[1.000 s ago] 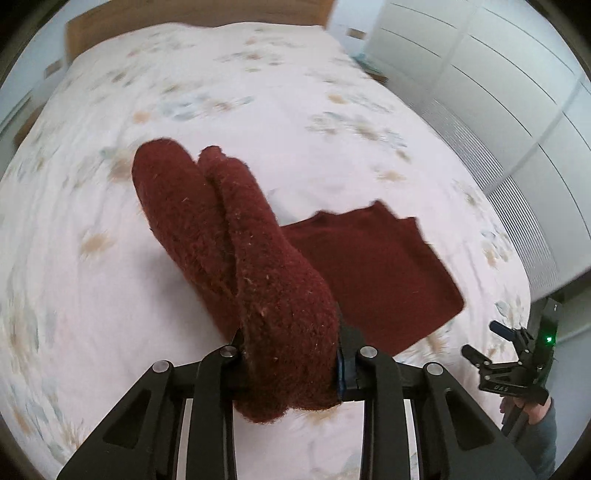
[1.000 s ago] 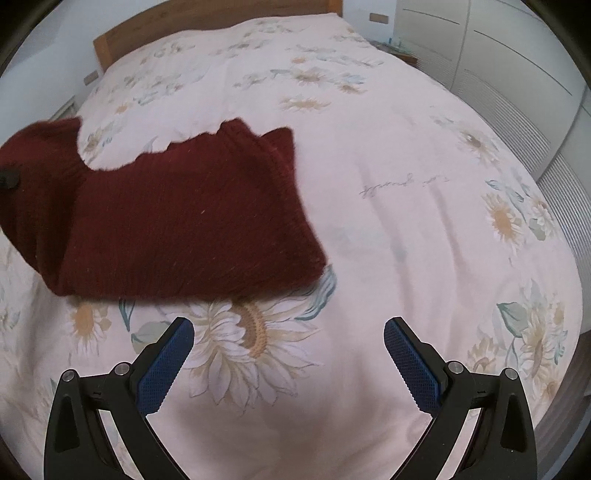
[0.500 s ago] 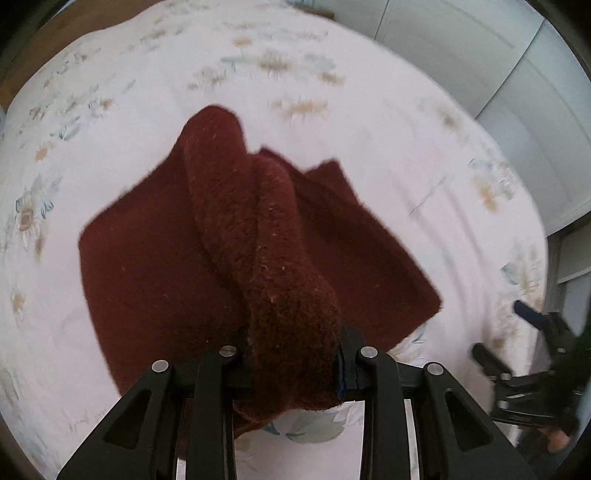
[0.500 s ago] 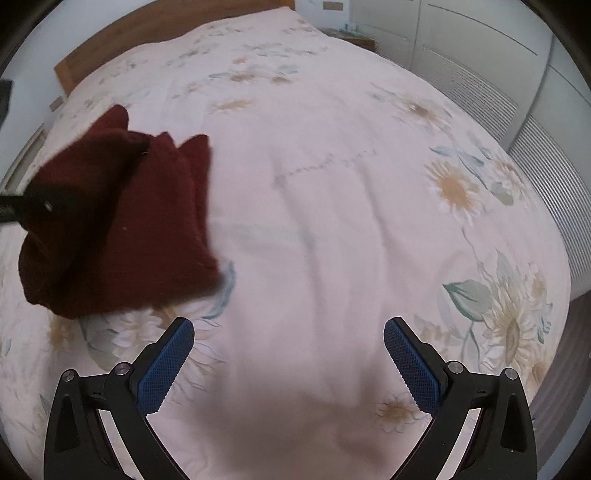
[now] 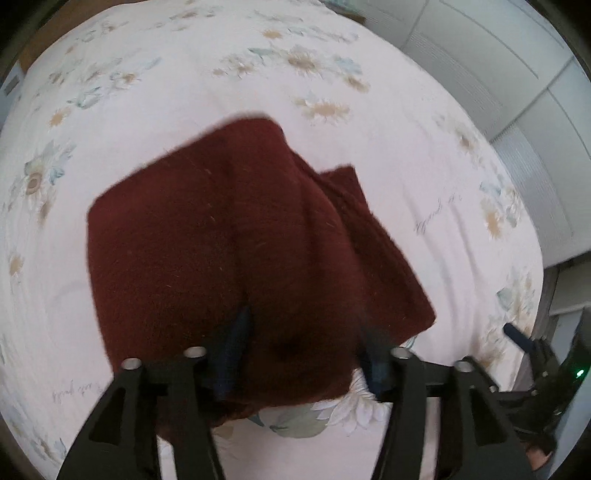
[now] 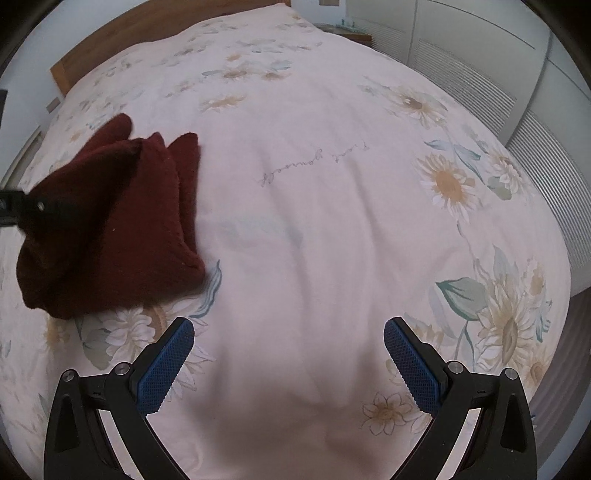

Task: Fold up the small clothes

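Fuzzy, matt dark red knitted garment [image 5: 229, 240], smooth pale cotton-like bedcover [image 6: 332, 229] printed with flowers, matt black plastic right gripper [image 6: 288, 354] with ribbed blue pads [image 6: 166, 365], small shiny metal pins, warm wooden headboard [image 6: 147, 33]

Only text in view: thin grey cursive script printed on the pale pink, sunflower-patterned duvet cover [image 6: 332, 229]. It shows upside down in the right wrist view [image 6: 314, 168] and twice in the left wrist view [image 5: 437, 212], [image 5: 72, 391]. Too small and inverted; wording not legible.
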Available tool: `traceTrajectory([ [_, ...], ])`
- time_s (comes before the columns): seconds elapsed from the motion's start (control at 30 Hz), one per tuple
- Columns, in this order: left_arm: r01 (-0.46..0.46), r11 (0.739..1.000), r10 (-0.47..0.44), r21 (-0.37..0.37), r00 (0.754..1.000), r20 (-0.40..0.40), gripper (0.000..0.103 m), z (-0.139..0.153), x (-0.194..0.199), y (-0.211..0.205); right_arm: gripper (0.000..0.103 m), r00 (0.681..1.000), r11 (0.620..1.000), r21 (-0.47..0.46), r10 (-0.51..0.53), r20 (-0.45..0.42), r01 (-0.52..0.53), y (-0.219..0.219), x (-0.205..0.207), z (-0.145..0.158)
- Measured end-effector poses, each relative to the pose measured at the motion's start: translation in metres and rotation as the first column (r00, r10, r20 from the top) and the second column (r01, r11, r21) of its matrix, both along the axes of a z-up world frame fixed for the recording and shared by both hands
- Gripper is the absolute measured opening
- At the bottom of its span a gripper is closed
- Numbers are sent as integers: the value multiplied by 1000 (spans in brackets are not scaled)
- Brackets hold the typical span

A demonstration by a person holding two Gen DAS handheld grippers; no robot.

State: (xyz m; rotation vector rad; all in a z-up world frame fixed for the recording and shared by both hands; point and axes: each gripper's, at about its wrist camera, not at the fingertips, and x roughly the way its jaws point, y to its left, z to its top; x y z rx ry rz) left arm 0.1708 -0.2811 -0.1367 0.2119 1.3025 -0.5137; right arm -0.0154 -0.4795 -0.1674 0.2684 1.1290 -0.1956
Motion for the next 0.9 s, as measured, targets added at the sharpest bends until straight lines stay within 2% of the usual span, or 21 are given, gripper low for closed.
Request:
traceTrajectory([
  [0.03, -3, 1000, 3, -7, 1000, 7, 72, 7, 1, 2, 102, 1000, 1000, -2, 4, 2, -4, 1, 1, 2],
  [0.07, -2, 1000, 2, -5, 1000, 14, 82, 12, 1, 4, 102, 1000, 1000, -1, 12, 4, -12, 3, 2, 4],
  [0.17, 9, 1000, -9, -17, 1000, 24, 87, 30, 0, 12, 102, 999, 999, 18, 46, 23, -47, 12, 7, 14],
  [0.27, -29, 1000, 29, 3, 997, 68, 101, 44, 2, 30, 102, 995, 996, 0, 93, 34, -94, 25, 18, 28],
  [0.37, -77, 996, 72, 34, 990, 120, 101, 50, 0, 54, 102, 987, 987, -2, 158, 39, -158, 43, 35, 45],
  [0.47, -139, 990, 135, 25, 984, 118, 102, 52, 1, 89, 102, 973, 974, 21, 225, 49, -226, 61, 60, 65],
  [0.6, -184, 982, 177, 48, 976, 125, 102, 40, -4, 133, 102, 952, 954, 2, 300, 56, -301, 82, 100, 88],
  [0.63, -192, 980, 185, 51, 975, 123, 102, 36, -6, 142, 99, 950, 951, 7, 309, 51, -310, 85, 107, 90],
  [0.73, -234, 971, 229, 43, 968, 100, 102, 26, -14, 169, 81, 939, 936, 87, 342, 14, -342, 99, 145, 90],
  [0.9, -254, 967, 252, 10, 965, 67, 102, 21, -26, 192, 78, 920, 922, 111, 380, -90, -370, 123, 182, 68],
])
